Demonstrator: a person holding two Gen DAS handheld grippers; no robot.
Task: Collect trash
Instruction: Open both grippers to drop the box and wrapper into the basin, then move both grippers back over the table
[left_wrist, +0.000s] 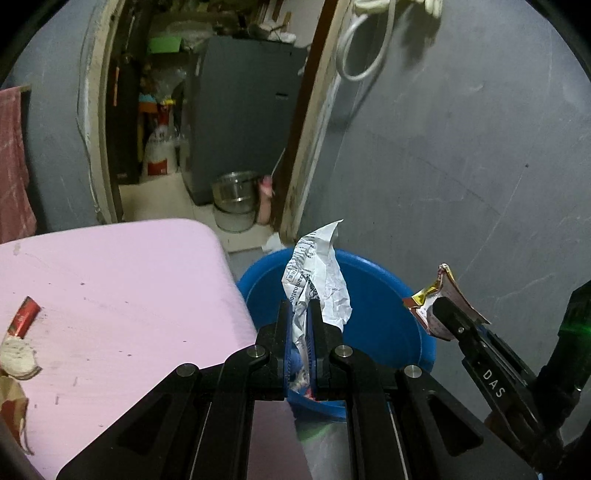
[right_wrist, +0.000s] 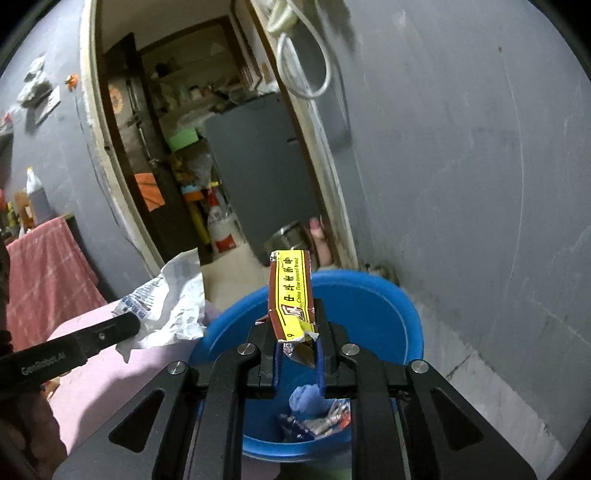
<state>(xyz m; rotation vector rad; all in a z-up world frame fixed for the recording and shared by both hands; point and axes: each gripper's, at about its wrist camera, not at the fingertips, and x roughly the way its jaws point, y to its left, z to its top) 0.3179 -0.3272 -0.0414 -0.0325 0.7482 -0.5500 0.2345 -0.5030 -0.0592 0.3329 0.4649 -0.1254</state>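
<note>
Trash is pinched in both grippers, over a blue tub (right_wrist: 388, 306) that sits on the floor by a grey wall (left_wrist: 461, 147). The left gripper (left_wrist: 300, 306) has its jaws pressed tight on a crumpled white paper (left_wrist: 325, 280) with print on it, and the paper sticks up above the fingers. The right gripper (right_wrist: 298, 334) holds a flat brown and yellow wrapper (right_wrist: 291, 291) that stands up between its fingers; its jaws are opening a little, with the wrapper between them. In the left wrist view the right gripper shows at the right side, near the tub's rim.

More trash lies at the bottom of the tub: a blue crumpled lump (right_wrist: 304, 400) and some shiny wrappers (right_wrist: 325, 421).

Just left of the tub is a pink counter (left_wrist: 129, 295). Its top has small dark specks and scuffs. At its left edge lie a red wrapper (left_wrist: 25, 316), a round pale thing (left_wrist: 18, 360) that may be a lid or a biscuit, it is too blurry to tell, and a torn brown scrap (left_wrist: 13, 410).

Behind the counter is an open doorway with a pale, worn frame (left_wrist: 314, 129). Past it the room is crowded: a tall grey fridge (left_wrist: 243, 110), a steel pot (left_wrist: 234, 192) on the light floor, a white bag with red on it (left_wrist: 159, 155) and a green box (left_wrist: 164, 45) up high. A white cord (left_wrist: 364, 40) hangs in a loop on the wall. A red cloth (right_wrist: 48, 273) hangs far left.
</note>
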